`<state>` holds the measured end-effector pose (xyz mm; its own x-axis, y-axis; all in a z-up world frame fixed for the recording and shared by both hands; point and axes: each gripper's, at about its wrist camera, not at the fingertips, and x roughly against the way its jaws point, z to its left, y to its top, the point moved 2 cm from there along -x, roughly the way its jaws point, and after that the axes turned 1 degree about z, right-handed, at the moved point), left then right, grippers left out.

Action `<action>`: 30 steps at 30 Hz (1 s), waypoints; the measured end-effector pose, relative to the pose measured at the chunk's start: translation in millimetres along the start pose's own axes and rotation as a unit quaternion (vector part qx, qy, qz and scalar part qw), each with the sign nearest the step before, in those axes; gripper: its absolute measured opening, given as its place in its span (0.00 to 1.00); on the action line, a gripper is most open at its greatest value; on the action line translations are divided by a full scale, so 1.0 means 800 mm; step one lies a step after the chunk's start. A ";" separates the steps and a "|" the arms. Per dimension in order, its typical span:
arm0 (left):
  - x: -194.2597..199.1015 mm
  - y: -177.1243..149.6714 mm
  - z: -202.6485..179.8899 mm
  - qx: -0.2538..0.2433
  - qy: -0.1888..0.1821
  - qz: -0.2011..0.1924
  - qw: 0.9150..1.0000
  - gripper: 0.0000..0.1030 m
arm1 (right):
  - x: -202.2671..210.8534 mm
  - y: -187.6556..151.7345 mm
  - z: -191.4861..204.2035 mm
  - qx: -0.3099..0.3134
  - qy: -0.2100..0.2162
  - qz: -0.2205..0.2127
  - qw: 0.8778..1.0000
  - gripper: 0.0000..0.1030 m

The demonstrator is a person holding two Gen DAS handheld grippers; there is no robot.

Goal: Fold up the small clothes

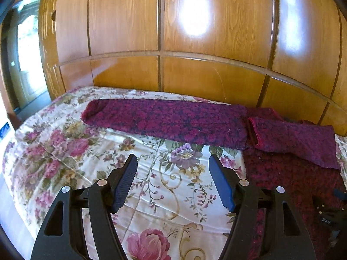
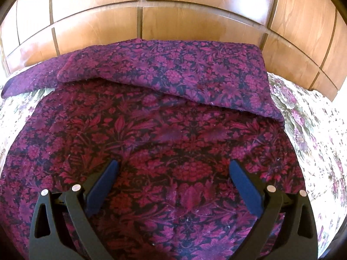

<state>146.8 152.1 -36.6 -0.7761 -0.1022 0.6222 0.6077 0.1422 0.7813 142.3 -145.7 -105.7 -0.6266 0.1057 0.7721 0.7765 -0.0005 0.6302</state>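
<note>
Sweater [image 2: 164, 143], magenta with a dark floral weave, lay spread on the bed, and your two tools hung over different parts of the scene. Its body covered the near part of the bedspread [image 1: 65, 147] in the right wrist view, filling most of that picture. One sleeve [image 2: 173, 75] was folded across the far part of the body, running from the right edge toward the left. The other sleeve [image 1: 164, 119] stretched out flat to the left over the flowered bedspread, its cuff end far from the body. Behind the bed stood a wooden panelled wall [image 1: 195, 32], glossy with two bright reflections.

Your left hand-held gripper [image 1: 173, 164] hung above bare bedspread, just left of the sweater's body, with its blue pads wide apart and nothing between them. Its right finger [image 1: 221, 182] sat near the cloth's edge; whether it touched the cloth could not be told.

Your right hand-held gripper [image 2: 173, 169] hung over the middle of the sweater's body, jaws also spread wide, empty, and no fabric was pinched.
</note>
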 end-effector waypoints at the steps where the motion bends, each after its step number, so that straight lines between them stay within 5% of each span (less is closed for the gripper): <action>1: -0.008 0.000 0.005 0.008 -0.006 0.011 1.000 0.66 | 0.000 -0.001 0.001 0.000 -0.001 0.000 1.000 0.98; 9: -0.089 0.022 0.112 0.158 -0.015 0.063 0.985 0.67 | -0.006 0.000 -0.003 -0.005 0.003 0.002 1.000 0.98; 13: -0.137 0.041 0.172 0.233 -0.009 0.074 0.970 0.67 | -0.009 0.001 -0.006 -0.012 0.011 0.004 1.000 0.98; 21: -0.208 0.062 0.236 0.282 0.055 0.101 0.953 0.67 | -0.011 0.001 -0.009 -0.017 0.020 0.006 1.000 0.98; 24: -0.230 0.063 0.248 0.291 0.069 0.111 0.948 0.48 | -0.011 0.001 -0.008 -0.017 0.020 0.006 1.000 0.98; 26: -0.232 0.070 0.238 0.272 0.057 0.107 0.955 0.21 | -0.012 0.001 -0.009 -0.018 0.022 0.006 1.000 0.98; 30: -0.206 0.087 0.209 0.241 0.042 0.073 0.967 0.10 | -0.013 0.001 -0.011 -0.021 0.027 0.007 0.999 0.98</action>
<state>289.2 343.2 -93.0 -0.6586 -0.1231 0.7423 0.5455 0.6014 0.5837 149.0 -155.6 -112.6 -0.6199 0.0508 0.7830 0.7819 -0.0437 0.6218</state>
